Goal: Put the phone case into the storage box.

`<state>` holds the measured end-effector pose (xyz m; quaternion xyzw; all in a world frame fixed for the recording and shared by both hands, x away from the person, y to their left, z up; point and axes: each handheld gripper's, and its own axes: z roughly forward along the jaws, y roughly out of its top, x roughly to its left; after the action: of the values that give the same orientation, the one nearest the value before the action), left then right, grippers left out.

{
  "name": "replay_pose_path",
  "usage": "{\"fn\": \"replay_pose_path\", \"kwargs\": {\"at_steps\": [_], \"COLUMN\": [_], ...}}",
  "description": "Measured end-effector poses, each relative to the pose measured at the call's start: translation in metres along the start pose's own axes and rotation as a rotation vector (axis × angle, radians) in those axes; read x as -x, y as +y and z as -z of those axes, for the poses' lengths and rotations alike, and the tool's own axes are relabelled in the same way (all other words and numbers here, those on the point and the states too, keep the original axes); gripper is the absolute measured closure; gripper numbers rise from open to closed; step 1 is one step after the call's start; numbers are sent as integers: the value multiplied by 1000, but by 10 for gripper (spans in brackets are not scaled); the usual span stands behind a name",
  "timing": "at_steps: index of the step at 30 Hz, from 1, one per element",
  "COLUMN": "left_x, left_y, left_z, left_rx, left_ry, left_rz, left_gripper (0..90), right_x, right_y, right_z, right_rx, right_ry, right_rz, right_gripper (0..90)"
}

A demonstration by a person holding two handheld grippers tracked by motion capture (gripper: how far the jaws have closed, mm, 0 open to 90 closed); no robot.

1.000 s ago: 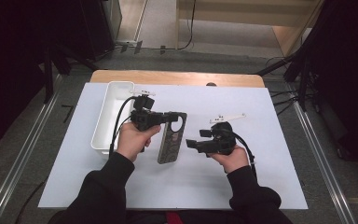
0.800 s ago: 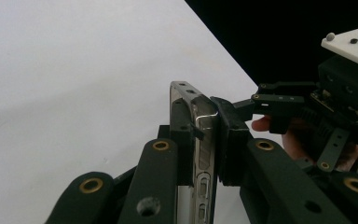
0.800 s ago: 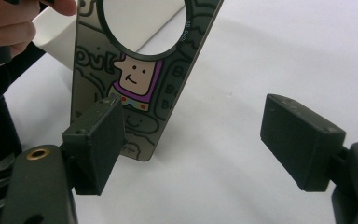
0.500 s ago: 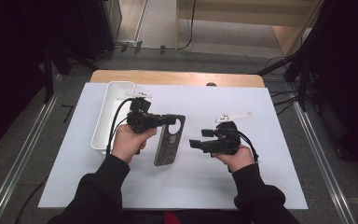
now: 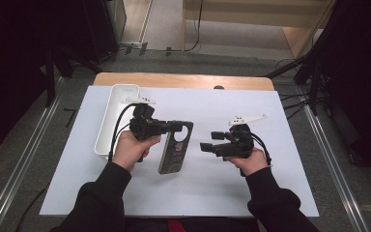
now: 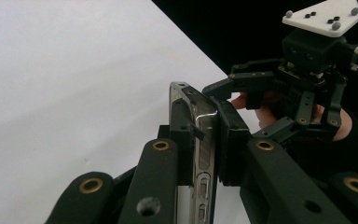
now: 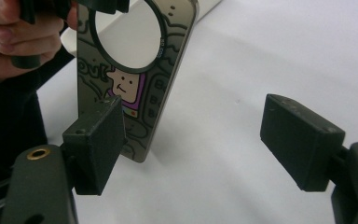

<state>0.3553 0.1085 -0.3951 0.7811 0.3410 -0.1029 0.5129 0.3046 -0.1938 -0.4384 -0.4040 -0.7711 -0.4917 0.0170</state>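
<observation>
Holding phone [image 5: 175, 147] by its top end in left claw [image 6: 204, 135], clamped across the edges, lower end on white counter [image 5: 280, 183]. Right claw [image 7: 191, 135] wide open, empty, near phone. Best closed squarely across the lower body, left grip steady.

Recording lab or studio workstation. Indicators: a wooden table [image 5: 183, 80] covered by a plain white sheet [image 5: 290, 159]; black curtains [image 5: 9, 72] enclosing both sides; aluminium floor rails [image 5: 24, 159] flanking the table; black cables [image 5: 193, 29] running across the grey floor [image 5: 251, 53].
</observation>
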Motion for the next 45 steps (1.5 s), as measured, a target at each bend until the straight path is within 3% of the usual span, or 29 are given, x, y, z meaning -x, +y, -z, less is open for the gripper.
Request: {"fn": "replay_pose_path", "kwargs": {"at_steps": [12,23,45], "left_x": [3,5,7], "left_y": [-1,-1,0], "left_z": [-2,-4,-8], "left_rx": [2,-5,-10], "left_ry": [-36,-74,-121], "left_rz": [-41,-49,-87], "left_gripper": [793,792,792], "right_x": [2,2,3], "right_y": [4,12,20], "right_z": [-3,-12,-27], "right_rx": [23,43,50], "right_ry": [14,47,120], "right_rz": [8,-10,-8], "right_gripper": [221,240,427]}}
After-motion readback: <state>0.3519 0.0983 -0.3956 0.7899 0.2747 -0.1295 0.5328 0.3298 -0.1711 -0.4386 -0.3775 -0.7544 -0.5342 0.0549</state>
